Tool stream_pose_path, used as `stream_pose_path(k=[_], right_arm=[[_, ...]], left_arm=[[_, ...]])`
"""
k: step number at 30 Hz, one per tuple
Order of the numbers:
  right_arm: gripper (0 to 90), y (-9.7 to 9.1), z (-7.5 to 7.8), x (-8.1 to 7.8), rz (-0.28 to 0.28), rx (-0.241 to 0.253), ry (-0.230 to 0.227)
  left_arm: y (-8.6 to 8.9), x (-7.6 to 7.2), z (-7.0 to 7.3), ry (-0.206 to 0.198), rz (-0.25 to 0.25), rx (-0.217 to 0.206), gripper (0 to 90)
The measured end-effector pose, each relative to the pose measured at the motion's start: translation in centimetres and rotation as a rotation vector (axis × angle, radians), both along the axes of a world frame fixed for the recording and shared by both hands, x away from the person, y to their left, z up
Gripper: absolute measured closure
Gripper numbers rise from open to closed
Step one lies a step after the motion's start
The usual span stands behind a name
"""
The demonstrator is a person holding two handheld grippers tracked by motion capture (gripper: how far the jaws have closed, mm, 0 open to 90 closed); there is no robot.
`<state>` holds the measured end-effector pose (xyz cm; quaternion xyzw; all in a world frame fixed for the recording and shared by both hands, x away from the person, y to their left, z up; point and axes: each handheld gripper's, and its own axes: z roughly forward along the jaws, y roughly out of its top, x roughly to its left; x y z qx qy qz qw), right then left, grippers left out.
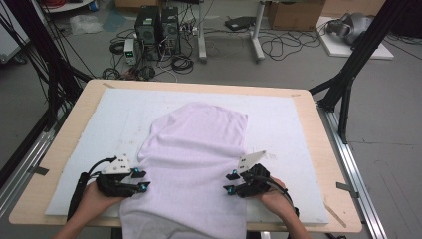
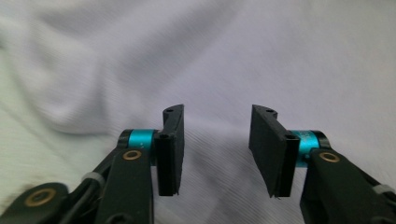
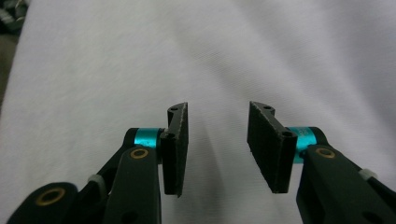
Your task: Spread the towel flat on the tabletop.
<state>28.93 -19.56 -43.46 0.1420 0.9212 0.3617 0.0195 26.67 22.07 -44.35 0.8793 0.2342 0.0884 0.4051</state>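
Item: pale lilac towel (image 1: 196, 164), spread lengthwise down the middle of the white mat (image 1: 288, 119) on my wooden table (image 1: 74, 124); its far end lies rounded toward the mat's far edge, its near end hangs over the table's near edge.

My left tongs (image 1: 140, 180): at the towel's left edge, near end, tips pointing inward over the cloth. Jaws parted, a clear gap between the pads (image 2: 170, 149), nothing gripped; towel lies beyond and beneath them.

My right tongs (image 1: 230, 182): at the towel's right edge, opposite the left pair, tips over the cloth. Jaws parted likewise, pads (image 3: 266, 149) bare, nothing held.
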Motion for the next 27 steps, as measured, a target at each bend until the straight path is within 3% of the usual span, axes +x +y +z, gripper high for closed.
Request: stream_pose_path(k=[1,2,3,5,9,11,13,16,17,19,21,23,25,26,27], right_arm=[[61.2,0.2,-0.3,-0.2,0.005,-0.006,0.001],[69.9,0.2,-0.4,-0.4,0.002,0.007,-0.021],[78.8,0.2,-0.5,-0.3,0.015,0.025,0.002],[86.6,0.1,-0.6,-0.2,0.036,0.037,0.033],[87.6,0.0,-0.3,-0.8,0.061,0.014,0.009],[87.6,-0.2,-0.3,-1.7,0.079,0.024,0.028],[87.5,-0.3,-0.2,-2.9,0.135,0.036,0.082],[79.1,-0.2,0.6,-5.0,0.195,0.058,0.087],[74.5,-0.1,1.0,-5.2,0.188,0.068,0.066],[67.3,-0.2,1.7,-4.6,0.140,0.069,0.028],[64.5,-0.4,1.9,-3.0,0.069,0.063,0.001],[61.7,-0.6,1.5,-1.4,0.002,0.040,-0.012],[62.2,-0.6,0.9,-0.5,-0.031,-0.007,-0.007],[64.7,-0.5,0.6,-0.2,-0.033,-0.029,-0.003],[67.6,-0.4,0.2,-0.2,-0.031,-0.055,-0.003]], left_arm=[[0.2,0.0,0.0,0.024,-0.018,-0.018,81.9],[0.2,0.0,0.0,0.027,-0.019,-0.020,87.0],[0.2,0.0,0.0,0.026,-0.027,-0.015,87.7],[0.3,-0.2,0.1,0.033,-0.033,-0.011,88.0],[1.0,-1.5,0.3,0.038,-0.048,-0.016,88.2],[1.2,-2.9,0.5,0.035,-0.063,-0.027,88.3],[1.2,-4.5,0.9,0.015,-0.101,-0.029,88.3],[1.1,-5.5,1.7,-0.011,-0.112,-0.043,83.6],[1.1,-5.1,1.8,-0.010,-0.100,-0.042,73.9],[1.1,-3.9,2.0,-0.021,-0.080,-0.046,67.9],[1.0,-2.3,2.1,-0.026,-0.043,-0.042,60.1],[0.8,-1.1,1.7,-0.025,-0.012,-0.026,58.4],[0.5,-0.1,0.9,0.006,0.002,0.006,58.1],[0.4,0.1,0.3,0.027,-0.004,0.027,62.4],[0.5,0.0,0.0,0.003,0.005,0.003,69.6]])
